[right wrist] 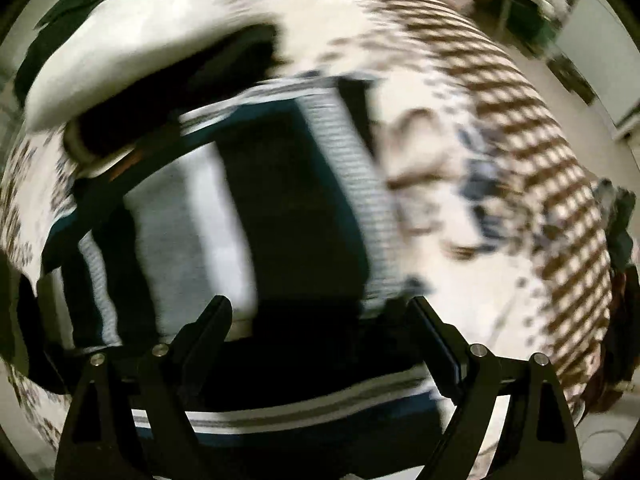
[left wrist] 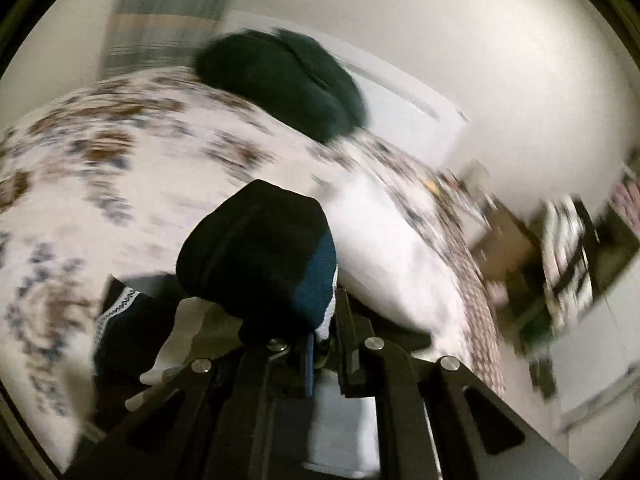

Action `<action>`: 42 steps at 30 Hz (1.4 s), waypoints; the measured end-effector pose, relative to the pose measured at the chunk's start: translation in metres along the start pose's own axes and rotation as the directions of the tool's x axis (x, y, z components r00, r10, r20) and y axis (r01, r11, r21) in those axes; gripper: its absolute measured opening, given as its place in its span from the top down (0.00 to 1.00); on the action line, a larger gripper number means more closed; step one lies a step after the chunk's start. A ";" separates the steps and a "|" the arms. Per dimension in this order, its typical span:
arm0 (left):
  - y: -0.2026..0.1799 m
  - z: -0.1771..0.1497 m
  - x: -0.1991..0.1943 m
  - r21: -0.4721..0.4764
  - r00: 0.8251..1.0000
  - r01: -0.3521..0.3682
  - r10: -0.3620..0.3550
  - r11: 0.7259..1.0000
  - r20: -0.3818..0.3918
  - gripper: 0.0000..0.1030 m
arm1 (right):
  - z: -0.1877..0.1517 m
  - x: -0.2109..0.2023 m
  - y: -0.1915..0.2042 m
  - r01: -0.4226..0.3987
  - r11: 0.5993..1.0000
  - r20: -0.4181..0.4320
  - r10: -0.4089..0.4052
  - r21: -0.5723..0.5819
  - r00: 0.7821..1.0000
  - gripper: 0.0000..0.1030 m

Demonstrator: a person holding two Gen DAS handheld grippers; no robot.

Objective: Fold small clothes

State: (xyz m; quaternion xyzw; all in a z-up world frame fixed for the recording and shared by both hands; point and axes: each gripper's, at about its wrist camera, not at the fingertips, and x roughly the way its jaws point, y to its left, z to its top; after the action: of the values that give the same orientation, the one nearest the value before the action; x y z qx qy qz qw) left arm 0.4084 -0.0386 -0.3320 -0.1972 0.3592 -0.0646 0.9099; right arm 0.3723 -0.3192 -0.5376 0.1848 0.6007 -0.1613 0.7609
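A small dark navy, teal and white striped garment [right wrist: 296, 200] lies spread on a floral bedspread [right wrist: 460, 128]. My left gripper [left wrist: 316, 340] is shut on a bunched fold of this garment [left wrist: 264, 256], held above the bed. My right gripper [right wrist: 320, 312] is open, its fingers [right wrist: 212, 320] straddling the garment's dark middle panel just above it. Both views are blurred by motion.
A dark green bundle of cloth [left wrist: 288, 80] sits farther back on the bed. A white pillow [left wrist: 392, 248] lies to the right of the left gripper and shows in the right wrist view [right wrist: 132, 60]. Floor and shelving [left wrist: 572, 248] lie beyond the bed's right edge.
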 end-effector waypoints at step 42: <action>0.157 -0.090 0.076 0.175 0.768 -0.483 0.511 0.858 -0.385 0.03 | 0.077 0.054 0.054 -0.083 0.971 -0.111 0.059 -0.226 0.992 0.14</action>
State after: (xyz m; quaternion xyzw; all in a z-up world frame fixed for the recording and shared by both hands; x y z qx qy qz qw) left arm 0.3989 0.0573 -0.5029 -0.0467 0.5823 0.1262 0.8018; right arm 0.4754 -0.3091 -0.5695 0.1251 0.6468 -0.0535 0.7504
